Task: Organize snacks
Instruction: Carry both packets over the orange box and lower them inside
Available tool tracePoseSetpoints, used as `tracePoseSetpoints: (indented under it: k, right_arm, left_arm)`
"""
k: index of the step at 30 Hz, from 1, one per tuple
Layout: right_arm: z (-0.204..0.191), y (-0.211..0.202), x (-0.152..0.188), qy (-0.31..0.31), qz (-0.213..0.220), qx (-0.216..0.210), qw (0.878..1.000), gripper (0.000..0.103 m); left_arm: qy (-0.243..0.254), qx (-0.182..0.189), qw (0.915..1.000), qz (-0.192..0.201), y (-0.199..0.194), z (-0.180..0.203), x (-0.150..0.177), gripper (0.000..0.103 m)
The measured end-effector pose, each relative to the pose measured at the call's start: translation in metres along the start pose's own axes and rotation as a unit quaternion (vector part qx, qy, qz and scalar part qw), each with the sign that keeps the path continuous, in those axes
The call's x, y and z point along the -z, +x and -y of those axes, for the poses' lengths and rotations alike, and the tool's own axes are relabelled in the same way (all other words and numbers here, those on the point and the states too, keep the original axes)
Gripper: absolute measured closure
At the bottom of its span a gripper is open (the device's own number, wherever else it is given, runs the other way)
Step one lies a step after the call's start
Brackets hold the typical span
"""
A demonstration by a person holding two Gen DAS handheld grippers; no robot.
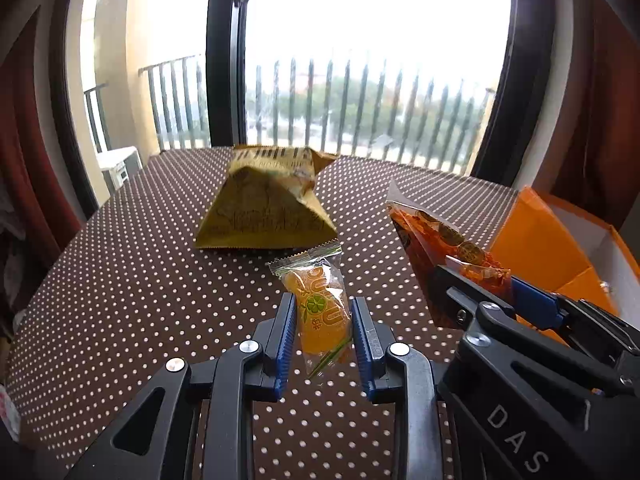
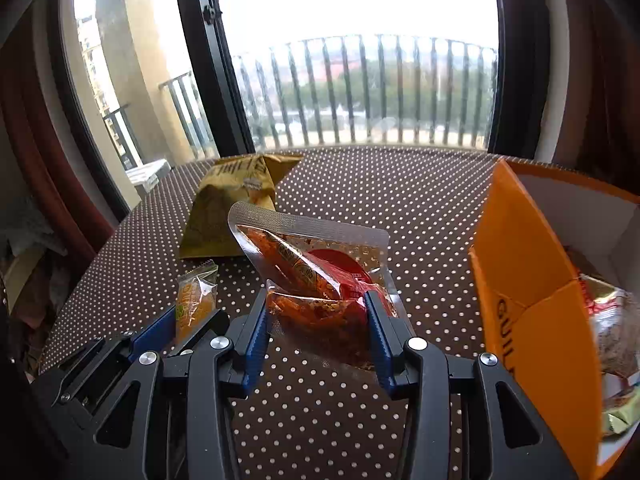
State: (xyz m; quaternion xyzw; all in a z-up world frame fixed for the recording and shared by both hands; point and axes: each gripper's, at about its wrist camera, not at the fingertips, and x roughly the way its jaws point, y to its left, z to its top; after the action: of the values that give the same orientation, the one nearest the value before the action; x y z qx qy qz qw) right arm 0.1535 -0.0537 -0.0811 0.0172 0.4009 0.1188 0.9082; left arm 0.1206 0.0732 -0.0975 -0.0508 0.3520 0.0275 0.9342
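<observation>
Orange box (image 2: 520, 264) cut off by right frame edge; its contents (foil packets) only partly visible. Yellow bag (image 1: 264, 204) print blurred, unreadable.

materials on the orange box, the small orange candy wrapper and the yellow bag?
Orange box: looks like matte paperboard, creased flaps, white inside. Candy wrapper in the left claw: clear glossy plastic film, serrated end seal, contents visible. Yellow bag: crinkled printed film, probably plastic or foil laminate; cannot tell which.

Brown tablecloth (image 1: 120, 264) is showing white dots; the box (image 2: 516, 264) is glowing orange, the chip bag (image 1: 264, 208) yellow, the candy (image 1: 324, 316) orange.
</observation>
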Motion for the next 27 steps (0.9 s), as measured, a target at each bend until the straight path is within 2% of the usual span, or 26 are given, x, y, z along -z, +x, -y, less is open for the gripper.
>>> tracePoseSetpoints:
  k: [10, 20, 27]
  right_arm:
    - [0.005, -0.038, -0.005, -0.002, 0.041, -0.006, 0.999, 0.055]
    - [0.022, -0.078, -0.009, 0.005, 0.088, -0.008, 0.996, 0.055]
    - [0.039, -0.101, -0.012, 0.016, 0.117, -0.006, 0.993, 0.055]
  left_arm:
    - [0.01, 0.008, 0.9991, 0.04, -0.044, 0.022, -0.008, 0.077]
    - [0.033, 0.023, 0.9957, 0.083, -0.093, 0.059, -0.014, 0.077]
    - [0.04, 0.04, 0.9929, 0.105, -0.108, 0.086, -0.022, 0.077]
